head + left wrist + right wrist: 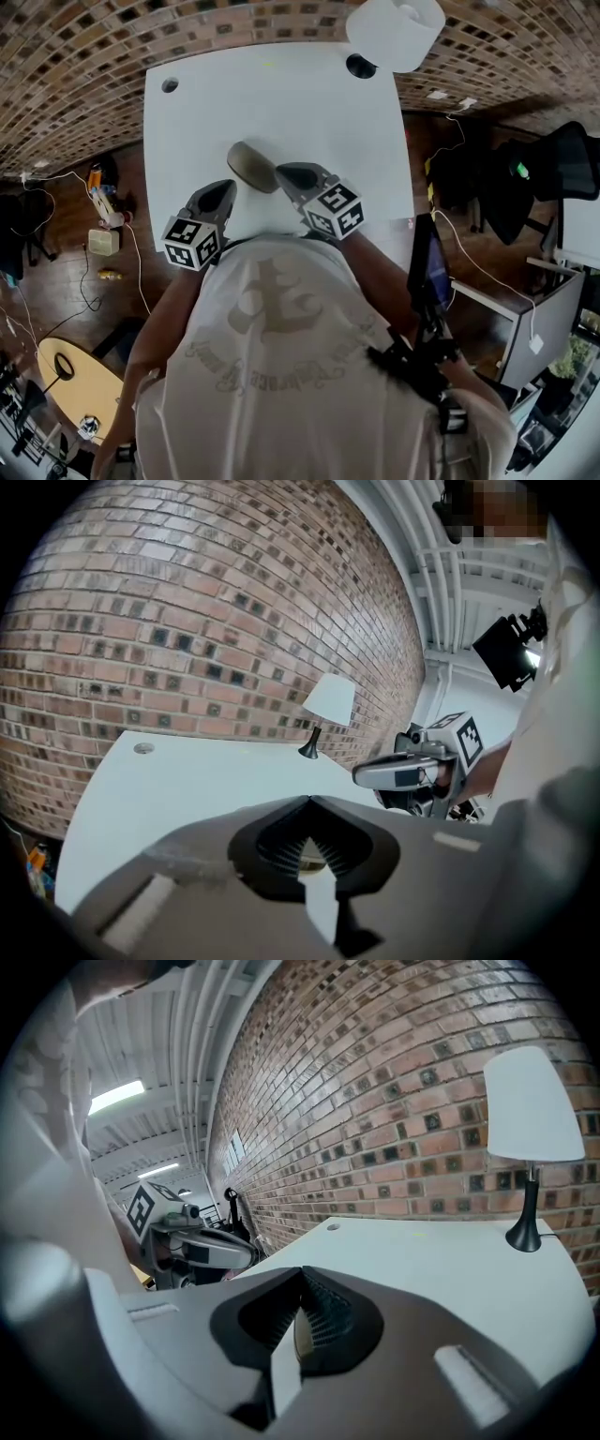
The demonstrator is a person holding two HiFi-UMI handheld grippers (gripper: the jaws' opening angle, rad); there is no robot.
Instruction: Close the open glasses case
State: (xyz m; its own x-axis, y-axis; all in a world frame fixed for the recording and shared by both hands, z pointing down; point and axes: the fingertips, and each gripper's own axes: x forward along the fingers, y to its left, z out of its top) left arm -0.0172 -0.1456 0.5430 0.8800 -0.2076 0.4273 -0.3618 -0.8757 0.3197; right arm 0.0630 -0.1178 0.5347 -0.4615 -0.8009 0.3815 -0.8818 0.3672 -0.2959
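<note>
The left gripper (226,188) is held just to the near left of the glasses case (250,167). Its jaws are seen brought together at the tips, with nothing clamped between them. The case lies on the white bench (281,103) as a single rounded, olive-grey oval, between the two gripper tips. From the head view no raised lid or gaping seam can be made out, so the case is judged to be down or nearly down, though this cannot be confirmed. Just to the right of the case the right gripper (283,172) is carried, its jaws likewise closed on nothing. Whether either tip touches the shell cannot be told. Well beyond the case, to its far right, a white-shaded lamp (395,30) is stood.

The case is expected to be light and stiff, a hard shell with a smooth, curved skin and probably a sprung hinge. On so slick a bench it is likely to be pushed away rather than shut if it is pressed from one side only. It is best steadied at one end with one closed tip and pressed on the crown of the lid with the other. A pinch across the rounded flanks is best avoided, since the shell could be squeezed out of the pads. Little force should be needed.
</note>
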